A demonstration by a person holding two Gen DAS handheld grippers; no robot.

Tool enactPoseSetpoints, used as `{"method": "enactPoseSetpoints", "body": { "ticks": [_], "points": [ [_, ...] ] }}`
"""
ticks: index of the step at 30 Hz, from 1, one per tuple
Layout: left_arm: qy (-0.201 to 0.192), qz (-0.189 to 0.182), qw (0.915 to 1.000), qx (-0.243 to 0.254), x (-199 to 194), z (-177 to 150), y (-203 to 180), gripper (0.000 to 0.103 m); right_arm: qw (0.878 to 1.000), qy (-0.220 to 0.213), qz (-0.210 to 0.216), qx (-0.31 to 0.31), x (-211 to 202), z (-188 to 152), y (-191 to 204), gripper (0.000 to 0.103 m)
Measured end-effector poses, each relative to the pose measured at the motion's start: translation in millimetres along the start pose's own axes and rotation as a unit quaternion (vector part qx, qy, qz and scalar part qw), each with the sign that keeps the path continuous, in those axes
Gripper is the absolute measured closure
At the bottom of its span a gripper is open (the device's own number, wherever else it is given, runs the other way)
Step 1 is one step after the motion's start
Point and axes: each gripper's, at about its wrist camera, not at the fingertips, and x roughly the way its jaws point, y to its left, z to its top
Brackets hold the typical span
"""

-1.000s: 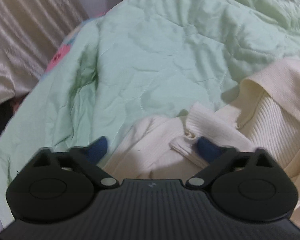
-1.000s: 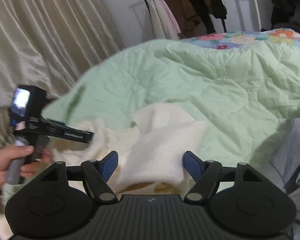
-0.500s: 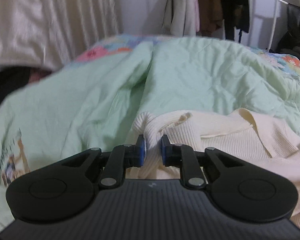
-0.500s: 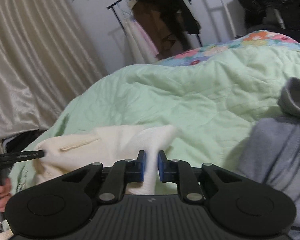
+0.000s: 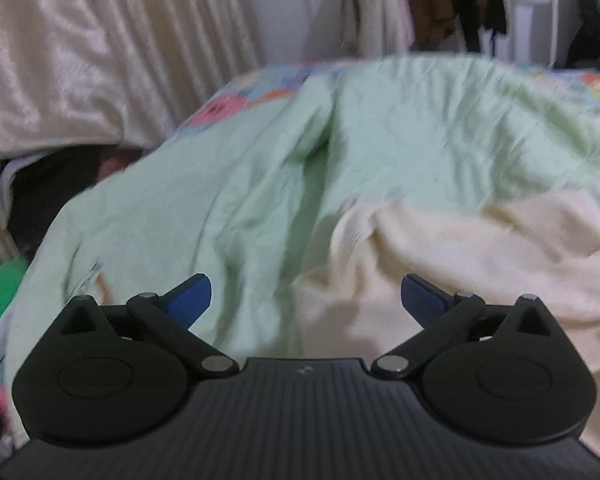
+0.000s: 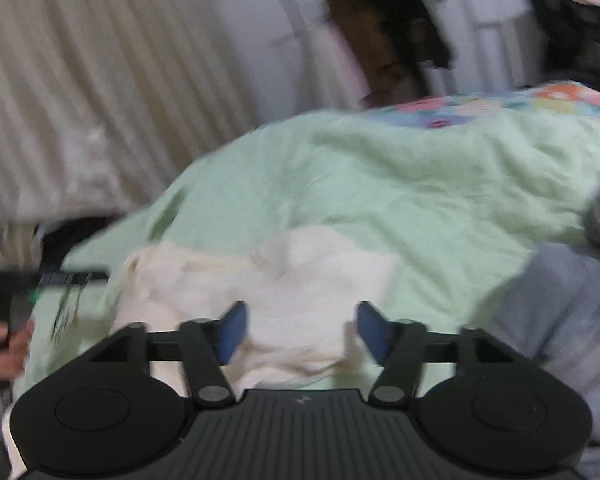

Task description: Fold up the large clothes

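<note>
A cream knit sweater (image 5: 460, 248) lies bunched on the pale green quilt (image 5: 228, 184). My left gripper (image 5: 306, 300) is open and empty, just short of the sweater's left edge. In the right wrist view the sweater (image 6: 300, 280) lies rumpled on the quilt (image 6: 440, 184). My right gripper (image 6: 298, 330) is open, its blue fingers either side of the sweater's near edge, holding nothing. The left gripper's black body (image 6: 40, 278) shows at the far left, held by a hand.
A grey garment (image 6: 560, 312) lies at the right of the bed. Cream curtains (image 5: 80, 48) hang at the left. Clothes hang on a rack (image 6: 384, 32) behind the bed. A dark gap (image 5: 52, 184) lies between bed and curtain. Both views are motion-blurred.
Both grippers shut on the sweater half a second ago and lifted it. Now both have opened and let it go; the sweater has dropped back onto the quilt.
</note>
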Motion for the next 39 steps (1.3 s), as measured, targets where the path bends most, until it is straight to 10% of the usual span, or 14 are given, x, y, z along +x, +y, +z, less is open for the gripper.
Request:
{"method": "enactPoseSetpoints", "body": {
  "ticks": [9,17,27,39],
  "points": [
    [0.107,-0.205,0.9728,-0.017,-65,-74,45,0.0,0.985,0.069,0.12,0.101,-71,-66,-15,0.033],
    [0.149,-0.268,0.9508,0.043,-115,-109,30,0.0,0.982,0.009,0.111,0.154,-162,-114,-22,0.037],
    [0.159,-0.271,0.9418,0.121,-139,-143,2,0.0,0.99,0.043,0.109,0.074,-194,-139,14,0.054],
    [0.201,-0.285,0.9351,0.064,-120,-156,5,0.0,0.992,0.066,0.096,0.057,-181,-159,23,0.055]
  ]
}}
